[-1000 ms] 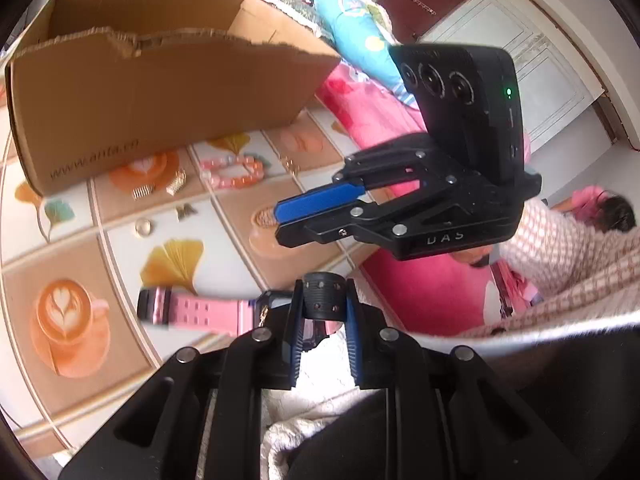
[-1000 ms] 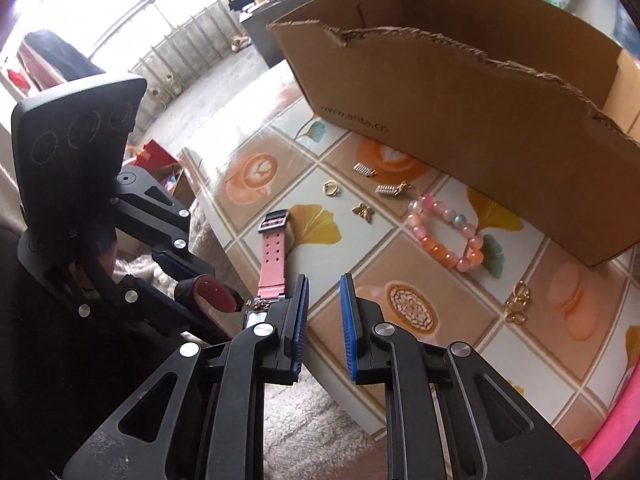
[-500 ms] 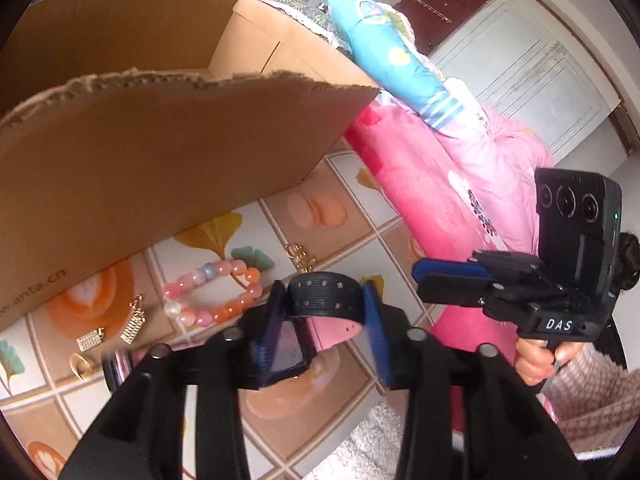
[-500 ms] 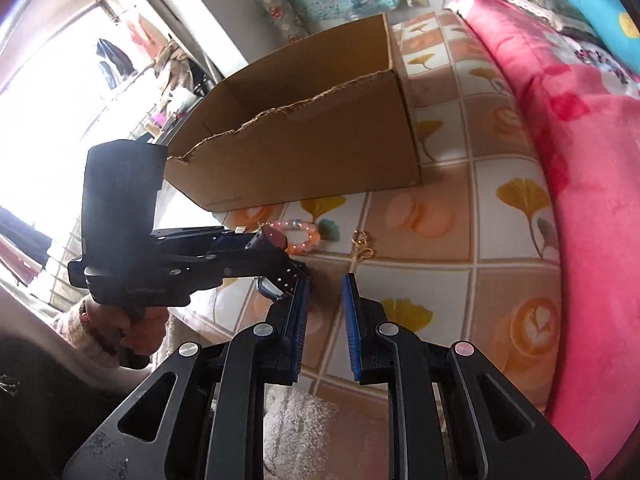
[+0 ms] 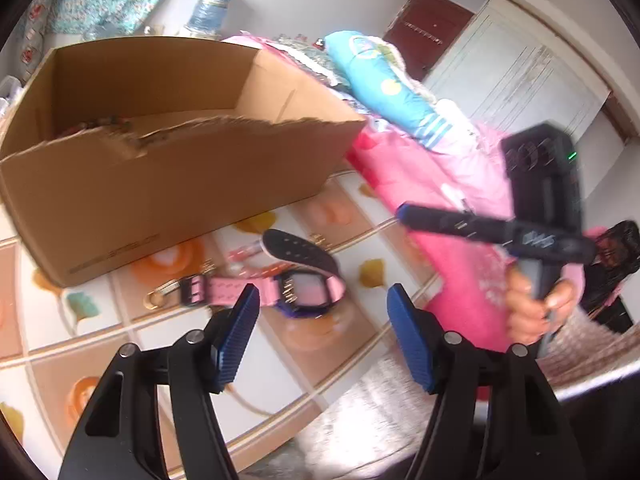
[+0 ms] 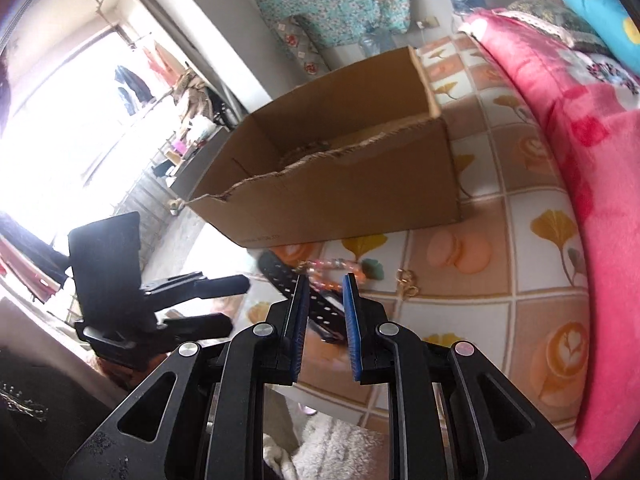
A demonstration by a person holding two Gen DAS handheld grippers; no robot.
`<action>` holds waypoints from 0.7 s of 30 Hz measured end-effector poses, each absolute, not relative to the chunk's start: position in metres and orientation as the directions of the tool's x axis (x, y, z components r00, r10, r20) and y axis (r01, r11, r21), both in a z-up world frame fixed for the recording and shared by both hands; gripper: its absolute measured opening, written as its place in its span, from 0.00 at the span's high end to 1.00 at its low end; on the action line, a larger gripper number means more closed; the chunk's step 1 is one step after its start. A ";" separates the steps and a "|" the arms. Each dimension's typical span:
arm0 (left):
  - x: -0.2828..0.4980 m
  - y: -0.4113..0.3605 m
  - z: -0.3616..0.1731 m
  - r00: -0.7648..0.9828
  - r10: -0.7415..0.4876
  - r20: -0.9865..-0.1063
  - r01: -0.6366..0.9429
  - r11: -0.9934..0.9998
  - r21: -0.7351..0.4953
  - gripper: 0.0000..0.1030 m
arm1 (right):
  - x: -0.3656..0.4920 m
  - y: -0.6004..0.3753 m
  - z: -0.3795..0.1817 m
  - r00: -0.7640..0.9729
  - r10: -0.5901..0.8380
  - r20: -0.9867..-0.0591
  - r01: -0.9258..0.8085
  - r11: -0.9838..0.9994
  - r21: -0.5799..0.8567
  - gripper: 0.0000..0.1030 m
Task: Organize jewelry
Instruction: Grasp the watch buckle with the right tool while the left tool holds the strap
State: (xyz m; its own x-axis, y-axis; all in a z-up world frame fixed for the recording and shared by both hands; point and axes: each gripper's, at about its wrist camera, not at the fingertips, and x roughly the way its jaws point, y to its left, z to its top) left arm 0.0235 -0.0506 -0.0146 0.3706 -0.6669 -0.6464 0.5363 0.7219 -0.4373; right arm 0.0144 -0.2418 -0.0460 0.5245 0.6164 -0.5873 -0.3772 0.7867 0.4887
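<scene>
A pink watch point(image 5: 304, 288) with a black strap end lies on the patterned tabletop point(image 5: 352, 344), just beyond my left gripper point(image 5: 320, 316). The left jaws are opening and their blue pads stand wide of the watch, touching nothing. A torn cardboard box point(image 5: 160, 200) stands behind it. In the right wrist view my right gripper point(image 6: 326, 308) shows only a narrow gap with nothing held; the watch's black strap point(image 6: 280, 276) lies behind the gap. A bead bracelet point(image 6: 336, 266) and gold earrings point(image 6: 406, 282) lie before the box point(image 6: 340, 200). The left gripper point(image 6: 232, 304) hovers at the left, jaws apart.
A pink blanket point(image 6: 592, 160) bounds the table on the right. A white fluffy cloth point(image 6: 320, 440) hangs below the near table edge. A hand point(image 5: 528, 312) holds the right gripper point(image 5: 404, 212) over the blanket. Small gold pieces point(image 5: 156, 298) lie left of the watch.
My left gripper, which held the watch at its case, has opened and the watch now lies free on the table. The right gripper has swung round toward the box front.
</scene>
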 end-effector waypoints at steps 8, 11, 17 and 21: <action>0.031 -0.037 -0.026 0.375 -0.702 -0.606 0.498 0.703 -0.508 0.46 | 0.015 -0.193 -0.049 0.475 0.563 -0.677 -0.481 0.810 0.336 0.83; 0.035 -0.032 -0.032 0.390 -0.672 -0.629 0.470 0.733 -0.491 0.52 | 0.017 -0.182 -0.059 0.488 0.468 -0.737 -0.480 0.849 0.222 0.79; 0.048 -0.038 -0.036 0.443 -0.575 -0.688 0.432 0.809 -0.398 0.73 | 0.022 -0.158 -0.070 0.544 0.312 -0.779 -0.492 0.871 0.005 0.50; 0.055 -0.049 -0.037 0.469 -0.527 -0.709 0.442 0.835 -0.328 0.76 | 0.034 -0.163 -0.087 0.538 0.225 -0.812 -0.415 0.910 -0.023 0.59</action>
State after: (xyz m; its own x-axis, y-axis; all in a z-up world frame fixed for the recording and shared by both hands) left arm 0.0548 -0.0488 -0.0374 0.4691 -0.5269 -0.7088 0.4416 0.8349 -0.3284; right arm 0.0336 -0.1631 -0.0867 0.5385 0.2249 -0.8121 -0.4149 0.9096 -0.0231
